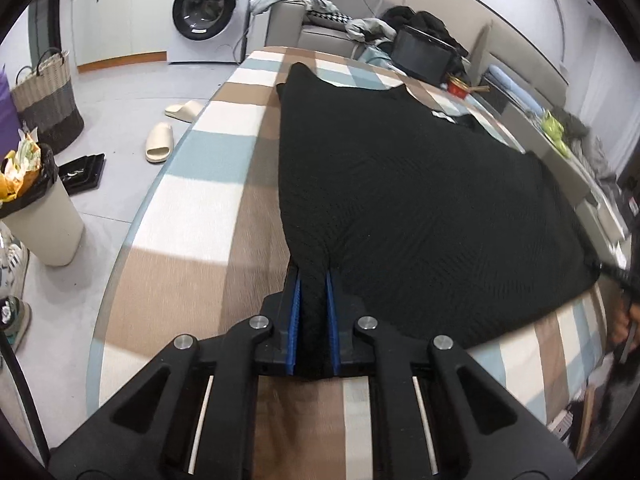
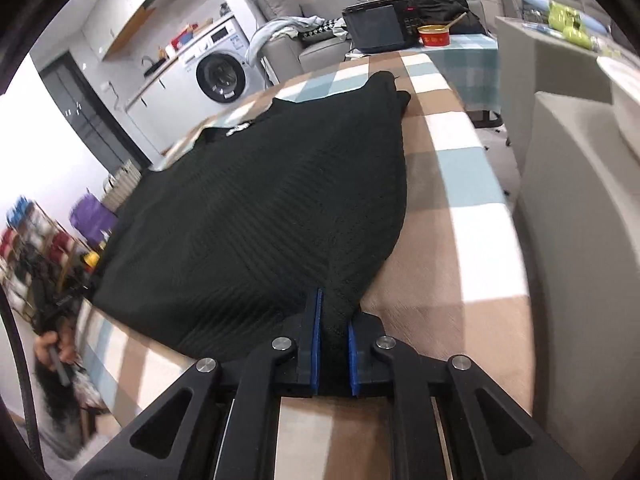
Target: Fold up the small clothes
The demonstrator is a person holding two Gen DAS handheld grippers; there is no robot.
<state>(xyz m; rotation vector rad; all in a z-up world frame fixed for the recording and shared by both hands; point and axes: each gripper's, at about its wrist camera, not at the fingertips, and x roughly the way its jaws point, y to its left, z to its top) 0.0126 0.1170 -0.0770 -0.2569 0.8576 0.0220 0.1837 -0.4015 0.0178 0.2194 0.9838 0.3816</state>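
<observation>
Currently: black garment pinched at both near corners, lying lengthwise away from the fingers

Item 1, left side. Left gripper (image 1: 313,280) is holding the near left corner of the black garment (image 1: 420,200). Its blue-padded fingers (image 1: 295,300) are pressed onto a bunched fold of the knit, cloth filling the gap between them. From this pinch the fabric is fanning forward and to the right.

Item 2, centre. Black garment is lying spread on the checked cloth (image 1: 192,280) of the counter (image 1: 120,280), mostly flat, its long axis running straight away from both grippers toward the far end. A neckline with a small white label (image 1: 442,115) is showing at that far end, so the hem is judged to be the edge in hand. The near edge is stretching across between the two pinches.

Item 3, right side. Right gripper (image 2: 334,308) is holding the near right corner of the black garment (image 2: 260,208). Its fingers (image 2: 318,320) are closing on a gathered ridge of cloth, likewise pinching, not spread. The fabric is fanning forward and to the left from here.

Item 4, governing relation. Both grippers are standing level at the near edge, neither nearer the far end, with the whole body of the garment lying ahead of them. A fold, by this reading, would be carrying the held edge forward along the long axis toward the neckline, both sides travelling together to keep the edge square.
</observation>
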